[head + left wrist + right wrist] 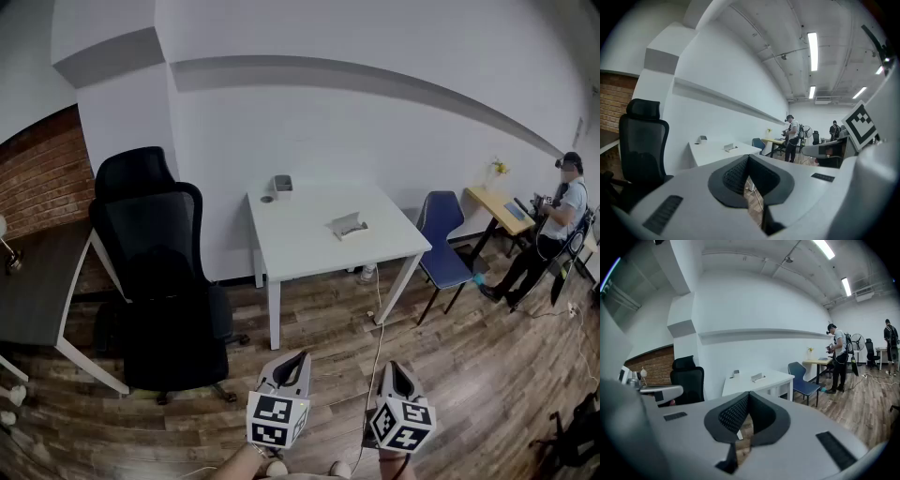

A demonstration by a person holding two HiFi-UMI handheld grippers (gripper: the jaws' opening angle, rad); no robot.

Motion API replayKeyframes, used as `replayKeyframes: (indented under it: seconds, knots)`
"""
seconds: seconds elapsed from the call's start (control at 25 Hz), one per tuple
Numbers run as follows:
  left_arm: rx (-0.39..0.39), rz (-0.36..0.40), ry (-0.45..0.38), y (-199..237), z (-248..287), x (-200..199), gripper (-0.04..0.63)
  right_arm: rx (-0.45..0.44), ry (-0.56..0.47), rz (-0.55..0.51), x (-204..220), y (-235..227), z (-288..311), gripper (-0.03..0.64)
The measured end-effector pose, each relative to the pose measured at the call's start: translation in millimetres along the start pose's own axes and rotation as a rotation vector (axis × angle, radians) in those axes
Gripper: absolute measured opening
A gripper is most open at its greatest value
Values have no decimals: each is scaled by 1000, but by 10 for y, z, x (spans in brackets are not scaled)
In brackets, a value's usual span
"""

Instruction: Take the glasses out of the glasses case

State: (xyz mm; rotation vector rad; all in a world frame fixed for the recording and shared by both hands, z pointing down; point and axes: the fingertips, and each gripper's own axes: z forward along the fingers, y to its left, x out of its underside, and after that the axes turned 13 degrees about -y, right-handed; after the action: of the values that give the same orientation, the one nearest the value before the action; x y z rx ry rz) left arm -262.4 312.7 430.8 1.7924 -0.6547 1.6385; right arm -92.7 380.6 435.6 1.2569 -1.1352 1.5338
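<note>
The pale, open glasses case (349,225) lies on the square white table (300,244), toward its right side, well apart from both grippers; its contents are too small to make out. The left gripper (302,357) and the right gripper (392,367) hover low over the wooden plank floor (469,375), each with its 2 jaws pressed together on nothing. A black mesh office chair (159,272) stands left of the table.

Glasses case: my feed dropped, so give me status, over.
Left gripper and right gripper shut, empty. Glasses case on white table, out ahead, untouched. Black chair left of table, off the path.
</note>
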Motion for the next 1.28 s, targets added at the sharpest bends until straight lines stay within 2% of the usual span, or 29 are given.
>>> replayKeyframes:
  seconds: [0.24, 0.48, 0.8, 1.08, 1.28]
  knots:
    - [-3, -12, 1, 105, 2, 29, 6, 15, -1, -10, 8, 33, 37, 32]
    - [20, -5, -9, 147, 28, 18, 6, 32, -5, 71, 57, 71, 53, 32]
    - [55, -18, 24, 134, 145, 177, 6, 83, 33, 75, 187, -31, 22, 32]
    - [63, -19, 48, 108, 517, 322, 6, 135, 42, 91, 240, -358, 265, 32]
    - [52, -29, 54, 131, 876, 343, 6, 115, 43, 84, 192, -494, 648, 32]
